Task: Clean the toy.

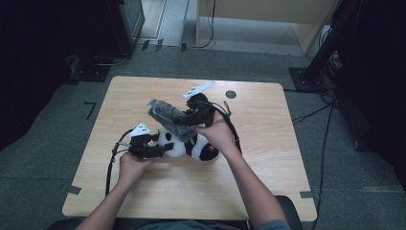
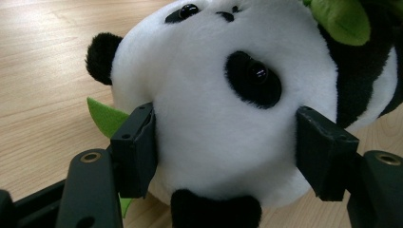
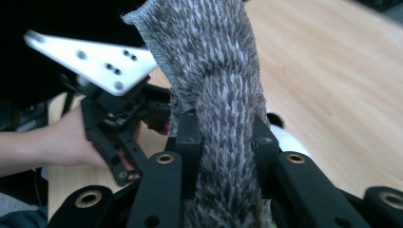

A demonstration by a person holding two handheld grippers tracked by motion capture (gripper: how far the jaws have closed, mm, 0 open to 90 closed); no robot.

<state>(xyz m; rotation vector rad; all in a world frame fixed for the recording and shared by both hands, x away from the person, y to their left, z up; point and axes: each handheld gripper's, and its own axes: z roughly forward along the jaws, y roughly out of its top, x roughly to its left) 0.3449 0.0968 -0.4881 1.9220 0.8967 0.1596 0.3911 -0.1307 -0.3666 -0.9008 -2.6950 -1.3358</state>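
Left gripper (image 2: 223,156) is squeezing the panda's (image 2: 228,109) head on the table (image 1: 143,91), right gripper (image 3: 225,137) pinches a grey sock (image 3: 214,71) held above it. Looks like dressing the toy, hard to say. Next: bring the sock's opening down over the panda.

The left gripper (image 2: 223,161) has its two black jaws pressed against either side of a plush panda's (image 2: 223,109) white head. The panda lies on the light wooden table (image 2: 43,61), one black ear at upper left. Green felt leaves (image 2: 107,118) show beside the near jaw and at the top right.
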